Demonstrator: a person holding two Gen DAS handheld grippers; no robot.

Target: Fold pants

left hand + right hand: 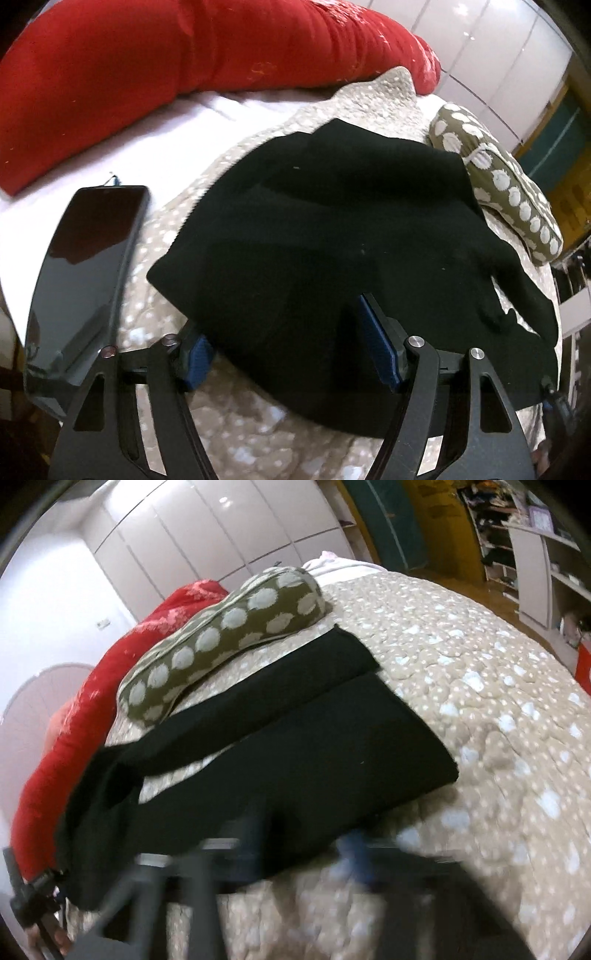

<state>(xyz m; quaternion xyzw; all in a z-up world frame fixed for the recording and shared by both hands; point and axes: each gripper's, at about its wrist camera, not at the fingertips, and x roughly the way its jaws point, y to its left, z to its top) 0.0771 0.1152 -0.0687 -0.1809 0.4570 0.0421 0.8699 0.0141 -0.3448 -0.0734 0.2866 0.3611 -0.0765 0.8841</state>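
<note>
Black pants [314, 236] lie on a beige dotted quilt [236, 424]. In the left wrist view the waist end spreads in front of my left gripper [291, 343], whose blue-padded jaws stand wide open around the near hem; cloth lies between them, not clamped. In the right wrist view the two legs [295, 738] stretch away over the quilt [480, 686]. My right gripper [295, 853] is heavily blurred at the near edge of the lower leg; its jaws look apart, with a blue pad [354, 853] at the right.
A black phone [88, 280] lies on the white sheet left of the pants. A red pillow [147, 62] and an olive dotted cushion [229, 635] lie beyond them. White wardrobe doors [221, 528] and shelves [535, 554] stand behind the bed.
</note>
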